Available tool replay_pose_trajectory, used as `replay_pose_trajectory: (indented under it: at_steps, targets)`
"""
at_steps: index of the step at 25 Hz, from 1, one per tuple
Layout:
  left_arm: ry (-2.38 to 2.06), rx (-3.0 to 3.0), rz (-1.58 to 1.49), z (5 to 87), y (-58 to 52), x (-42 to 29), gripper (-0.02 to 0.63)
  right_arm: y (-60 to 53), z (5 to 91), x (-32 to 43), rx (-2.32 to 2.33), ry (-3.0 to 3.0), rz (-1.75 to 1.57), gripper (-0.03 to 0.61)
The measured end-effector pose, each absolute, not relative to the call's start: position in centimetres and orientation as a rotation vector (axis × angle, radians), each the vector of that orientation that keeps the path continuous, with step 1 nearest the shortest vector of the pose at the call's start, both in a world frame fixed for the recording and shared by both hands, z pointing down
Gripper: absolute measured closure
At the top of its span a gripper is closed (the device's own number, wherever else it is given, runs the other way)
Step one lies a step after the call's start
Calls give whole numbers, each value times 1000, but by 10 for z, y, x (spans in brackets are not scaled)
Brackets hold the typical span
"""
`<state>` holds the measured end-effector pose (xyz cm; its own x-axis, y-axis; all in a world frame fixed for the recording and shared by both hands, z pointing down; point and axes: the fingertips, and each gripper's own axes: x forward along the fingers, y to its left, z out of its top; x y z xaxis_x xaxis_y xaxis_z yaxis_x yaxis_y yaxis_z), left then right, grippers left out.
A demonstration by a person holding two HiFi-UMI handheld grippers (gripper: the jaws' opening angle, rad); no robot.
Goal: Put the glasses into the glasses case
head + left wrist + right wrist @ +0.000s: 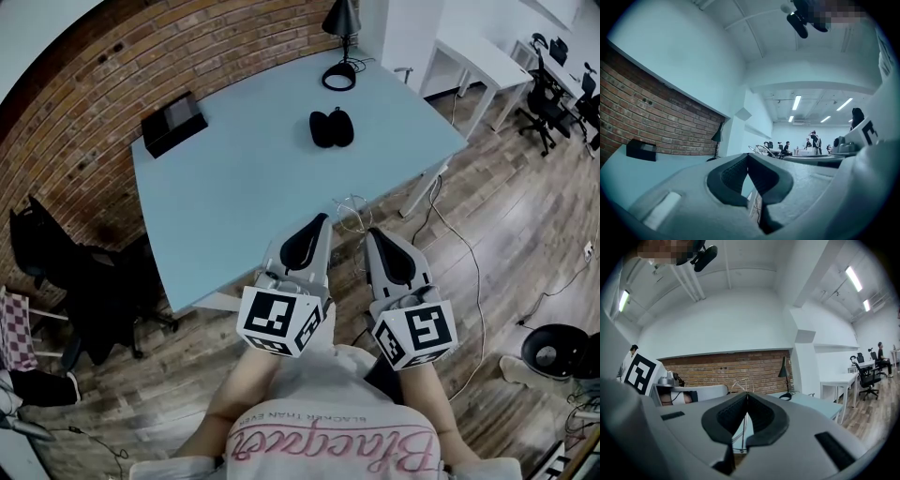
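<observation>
While the left claw (322,219) and right claw (371,232) hang clenched on nothing at the desk's (234,187) near edge, the wire glasses (352,208) lie just ahead between their tips, about equally near either, and the dark glasses case (331,128) lies well beyond.

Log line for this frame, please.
phase: pre-grasp | left tongs: shut, empty | right tongs: shut, empty | glasses: on table, near edge, just ahead of both tongs | glasses case: mid-table, apart from glasses
</observation>
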<state>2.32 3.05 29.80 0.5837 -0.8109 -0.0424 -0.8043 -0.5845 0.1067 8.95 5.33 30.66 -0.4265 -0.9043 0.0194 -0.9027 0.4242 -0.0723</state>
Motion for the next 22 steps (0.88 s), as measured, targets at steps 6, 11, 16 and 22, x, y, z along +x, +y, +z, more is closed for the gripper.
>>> replay_pose_trajectory:
  at_steps: [6, 11, 16, 22]
  targets:
    - [-1406, 2720, -145, 302, -2, 22, 607, 22, 310, 91, -1686, 2628, -111, 566]
    - [-1424, 2705, -167, 298, -40, 18, 607, -15, 307, 91, -1683, 2654, -85, 566]
    - [-1423, 2690, -166, 298, -87, 16, 607, -63, 307, 93, -1703, 2660, -93, 566]
    - [-1415, 2662, -158, 300, -148, 15, 607, -124, 309, 93, -1722, 2678, -120, 566]
